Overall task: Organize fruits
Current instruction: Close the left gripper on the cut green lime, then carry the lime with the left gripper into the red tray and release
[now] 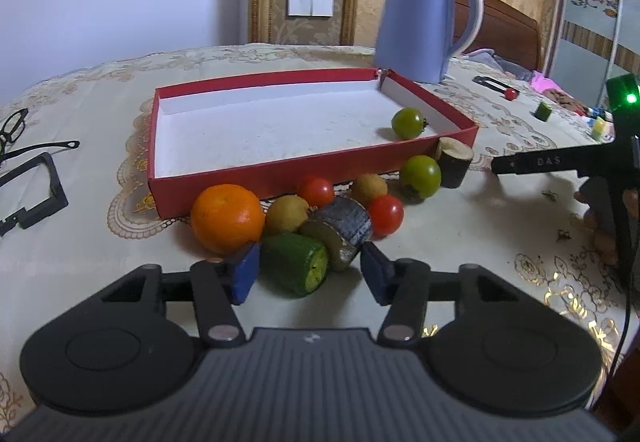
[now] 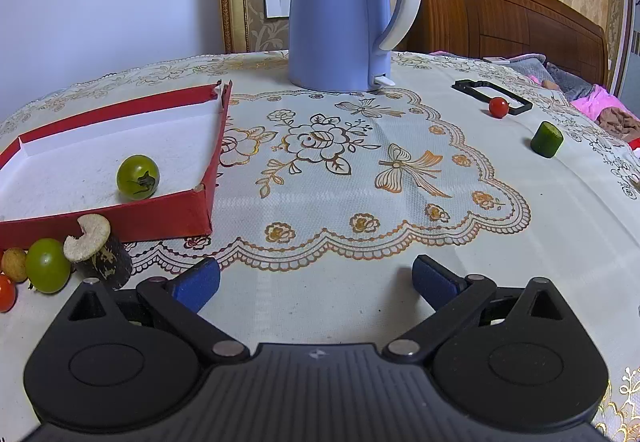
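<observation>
A red box (image 1: 280, 170) with a white floor holds one green tomato (image 1: 407, 123). In front of it lie an orange (image 1: 227, 218), red tomatoes (image 1: 316, 191), yellowish fruits (image 1: 287, 214), a green tomato (image 1: 420, 172), a grey-banded cylinder piece (image 1: 346, 224) and a dark stub (image 1: 454, 161). My left gripper (image 1: 310, 270) straddles a green cucumber piece (image 1: 294, 268); its left pad is right beside the piece and its right pad is clear of it. My right gripper (image 2: 316, 282) stands wide open over bare tablecloth, to the right of the box (image 2: 160, 218).
A blue kettle (image 2: 340, 10) stands behind the box. Far right lie a red tomato (image 2: 498, 107), a green cucumber piece (image 2: 547, 139) and a black frame (image 2: 492, 90). Glasses (image 1: 12, 126) and another black frame (image 1: 36, 198) lie at the left.
</observation>
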Tool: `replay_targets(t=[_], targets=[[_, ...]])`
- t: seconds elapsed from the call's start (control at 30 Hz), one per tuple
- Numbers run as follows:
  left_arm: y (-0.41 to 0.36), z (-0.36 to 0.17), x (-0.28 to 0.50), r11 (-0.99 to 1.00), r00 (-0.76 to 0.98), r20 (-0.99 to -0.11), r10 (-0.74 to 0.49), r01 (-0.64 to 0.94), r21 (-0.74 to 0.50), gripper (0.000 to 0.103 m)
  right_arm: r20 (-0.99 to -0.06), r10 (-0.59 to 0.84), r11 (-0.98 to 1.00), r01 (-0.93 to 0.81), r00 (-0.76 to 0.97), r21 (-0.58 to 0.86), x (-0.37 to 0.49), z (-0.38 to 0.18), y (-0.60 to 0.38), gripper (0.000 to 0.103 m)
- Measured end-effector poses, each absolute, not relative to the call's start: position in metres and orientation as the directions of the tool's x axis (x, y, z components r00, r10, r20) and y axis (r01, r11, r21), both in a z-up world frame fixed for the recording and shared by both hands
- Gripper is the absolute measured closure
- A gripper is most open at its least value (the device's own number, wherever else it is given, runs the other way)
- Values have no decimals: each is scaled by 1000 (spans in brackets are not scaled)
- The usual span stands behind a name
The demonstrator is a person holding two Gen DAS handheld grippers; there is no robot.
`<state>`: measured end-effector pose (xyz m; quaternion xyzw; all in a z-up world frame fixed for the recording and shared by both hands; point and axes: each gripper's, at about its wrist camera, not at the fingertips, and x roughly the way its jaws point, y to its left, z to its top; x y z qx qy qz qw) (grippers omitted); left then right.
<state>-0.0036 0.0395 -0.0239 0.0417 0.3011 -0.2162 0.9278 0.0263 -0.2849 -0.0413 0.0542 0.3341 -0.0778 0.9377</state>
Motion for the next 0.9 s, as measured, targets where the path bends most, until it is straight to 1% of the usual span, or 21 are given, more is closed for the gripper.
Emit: replay_targets(t=[0.17,0.47,0.53,0.57,0.67,0.77,0.83,0.9], targets=[[41,-26,-10,884,727,-574,-377,467,12,57,-635,-109,982,182,765,50,26,-41,-285,0],[43,-24,-1,870,704,-591,-393,493,9,60,-635,-109,982,182,765,50,26,-41,-285,0],[43,-24,-4,874,714,-585,-386,486,17,64,-635,-109,982,182,765,50,26,-41,-285,0],[44,-25,-7,877,719,-581,-381,480,18,69,-635,-109,982,182,765,50,26,-41,-285,0],[49,-23,-15,886,734,-564,-378,463,8,70,-635,-109,982,182,765,50,26,-41,-285,0],[45,-20,-23,894,757,-553,-348,445,46,73,-635,-109,982,182,765,50,26,-41,-285,0],[44,-18,-24,900,756,-554,-348,436,29,73,-635,-109,982,182,765,50,26,-42,-285,0],[42,-9,-26,900,767,-527,-365,437,13,73,-635,-109,982,182,765,50,26,-41,-285,0]])
